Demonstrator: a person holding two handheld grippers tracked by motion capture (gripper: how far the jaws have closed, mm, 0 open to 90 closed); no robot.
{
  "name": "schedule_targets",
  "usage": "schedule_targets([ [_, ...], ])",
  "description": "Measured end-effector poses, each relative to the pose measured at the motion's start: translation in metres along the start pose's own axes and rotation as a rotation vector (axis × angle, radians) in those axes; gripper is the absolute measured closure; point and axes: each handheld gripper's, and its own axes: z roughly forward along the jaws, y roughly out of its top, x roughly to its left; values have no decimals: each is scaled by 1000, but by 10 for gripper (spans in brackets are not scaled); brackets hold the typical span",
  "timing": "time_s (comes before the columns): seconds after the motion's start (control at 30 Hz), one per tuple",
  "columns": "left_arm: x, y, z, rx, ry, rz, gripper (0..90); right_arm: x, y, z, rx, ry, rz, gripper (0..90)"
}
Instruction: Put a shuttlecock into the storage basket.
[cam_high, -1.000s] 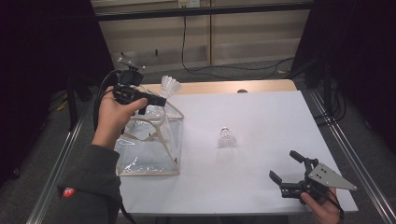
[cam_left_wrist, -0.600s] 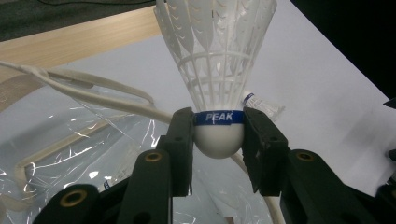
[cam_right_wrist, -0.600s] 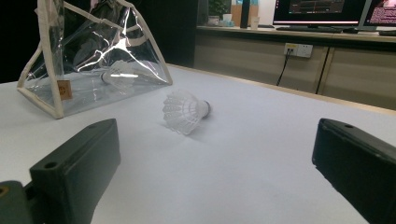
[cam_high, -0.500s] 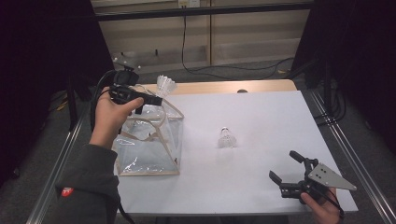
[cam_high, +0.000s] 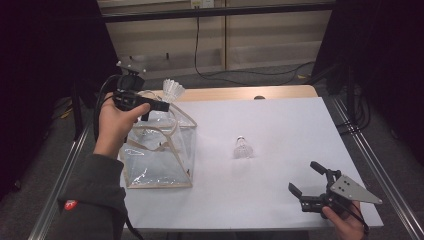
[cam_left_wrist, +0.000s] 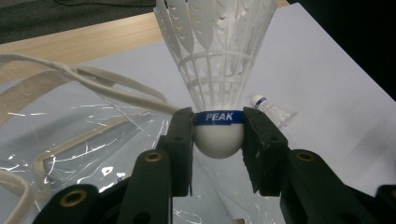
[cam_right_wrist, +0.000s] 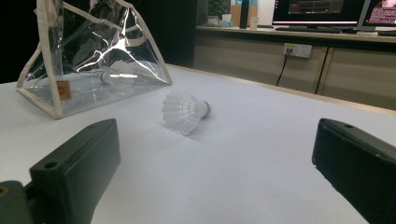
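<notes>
Lifting back toward the far table edge since a second ago, the left gripper (cam_high: 167, 106) pinches a white shuttlecock (cam_high: 173, 90) by its cork above the clear bag (cam_high: 159, 150), suggesting it will be dropped inside. The right gripper (cam_high: 306, 185) rests spread near a second shuttlecock (cam_high: 242, 149) lying on the table (cam_high: 280, 120).
</notes>
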Motion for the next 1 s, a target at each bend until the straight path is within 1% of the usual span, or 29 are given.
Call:
schedule_targets([
  [0.03,1,0,-1,2,-3,3,653,0,0,0,0,1,0,10],
  [0.1,3,-1,-2,-8,-5,-6,653,0,0,0,1,1,3,10],
  [0.23,7,-3,-3,-6,8,-16,653,0,0,0,1,1,3,10],
  [0.27,8,-3,-4,-1,7,-13,653,0,0,0,1,1,3,10],
  [0.53,15,-6,-5,-9,29,-35,653,1,0,0,0,2,6,10],
  [1.0,21,-10,-5,-11,42,-53,653,0,0,0,1,2,5,10],
])
